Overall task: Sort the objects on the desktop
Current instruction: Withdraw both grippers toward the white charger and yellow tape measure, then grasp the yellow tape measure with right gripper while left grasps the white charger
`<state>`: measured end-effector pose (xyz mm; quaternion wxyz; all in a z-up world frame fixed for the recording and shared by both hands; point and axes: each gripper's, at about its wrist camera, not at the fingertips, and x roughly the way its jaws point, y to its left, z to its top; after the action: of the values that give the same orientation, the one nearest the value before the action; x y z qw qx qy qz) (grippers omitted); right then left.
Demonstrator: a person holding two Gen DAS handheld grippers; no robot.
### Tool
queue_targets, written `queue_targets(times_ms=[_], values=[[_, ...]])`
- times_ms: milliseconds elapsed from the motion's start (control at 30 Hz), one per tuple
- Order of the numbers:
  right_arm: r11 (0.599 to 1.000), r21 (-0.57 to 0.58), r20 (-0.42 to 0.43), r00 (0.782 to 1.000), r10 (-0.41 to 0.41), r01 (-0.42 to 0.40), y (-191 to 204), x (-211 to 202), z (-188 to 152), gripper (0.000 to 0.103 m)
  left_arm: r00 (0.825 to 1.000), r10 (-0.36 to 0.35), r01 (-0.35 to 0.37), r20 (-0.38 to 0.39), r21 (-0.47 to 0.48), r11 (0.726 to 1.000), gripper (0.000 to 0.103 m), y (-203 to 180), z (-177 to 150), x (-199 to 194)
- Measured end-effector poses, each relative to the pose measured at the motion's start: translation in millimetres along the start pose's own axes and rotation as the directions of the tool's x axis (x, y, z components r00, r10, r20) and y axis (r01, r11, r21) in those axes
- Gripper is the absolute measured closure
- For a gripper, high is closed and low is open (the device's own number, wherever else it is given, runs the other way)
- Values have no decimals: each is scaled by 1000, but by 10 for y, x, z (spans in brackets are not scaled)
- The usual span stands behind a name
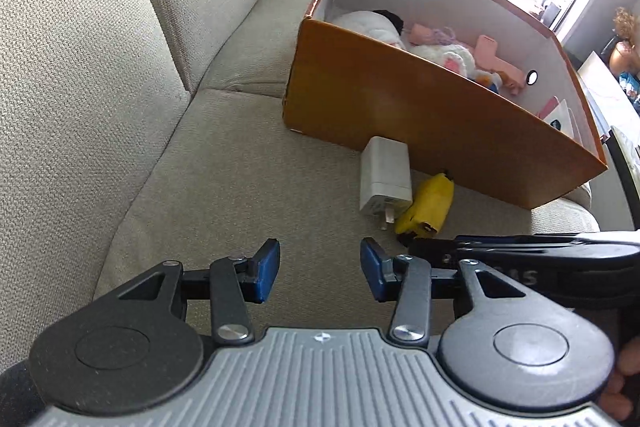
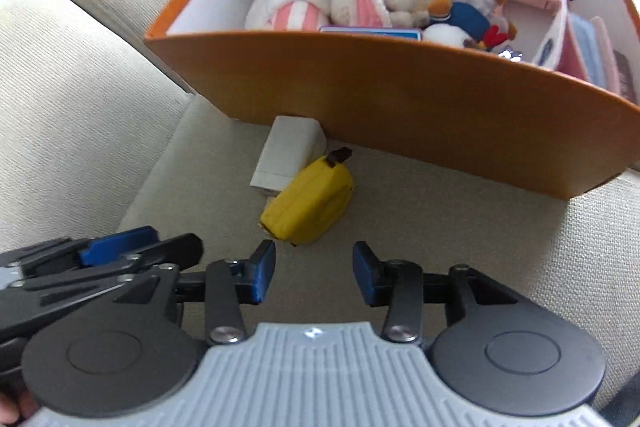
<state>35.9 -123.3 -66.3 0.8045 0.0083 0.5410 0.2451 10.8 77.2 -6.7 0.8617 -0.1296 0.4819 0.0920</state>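
Target thing: the toy banana [image 2: 310, 201] lies on the sofa seat cushion [image 2: 440, 227], just in front of the near wall of the orange box [image 2: 400, 99] and beside the white charger [image 2: 288, 155] — the two seem to touch.
Direction from the right hand-held gripper [image 2: 314, 275]: straight ahead and a little to its left; the yellow end is close to its left pad.
Long axis: it runs slantwise, from the dark stem near the box wall down toward this gripper's left finger, so it does not lie square across the gap between the pads.
Right hand-held gripper state: moderately open, nothing between the pads.
Left hand-held gripper [image 1: 320, 277] state: moderately open too, empty; the banana and the charger are ahead and to its right.
Nearer hand: the right one, I judge — the banana is almost at its fingertips.
What the move needs: probably a small roll of the wrist, so that the pads meet the banana's sides.
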Motion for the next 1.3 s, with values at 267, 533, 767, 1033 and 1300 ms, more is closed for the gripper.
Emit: queue_targets(times_ms=[267, 533, 767, 1033, 1300], values=[[1000, 29, -47, 999, -10, 11, -95, 88, -19, 89, 1000, -1, 1, -11, 2, 1000, 51, 7, 20, 21], [992, 117, 21, 999, 50, -52, -207, -178, 35, 78, 1000, -21, 21, 1, -16, 1000, 51, 51, 33, 21], [976, 184, 28, 993, 111, -115, -260, -241, 82, 67, 999, -36, 36, -6, -29, 999, 51, 77, 33, 41], [966, 232, 70, 992, 102, -115, -257, -348, 183, 62, 999, -42, 42, -12, -32, 999, 51, 96, 27, 49], [963, 257, 13, 997, 82, -83, -252, -136, 270, 62, 999, -44, 43, -17, -29, 999, 51, 101, 22, 65]])
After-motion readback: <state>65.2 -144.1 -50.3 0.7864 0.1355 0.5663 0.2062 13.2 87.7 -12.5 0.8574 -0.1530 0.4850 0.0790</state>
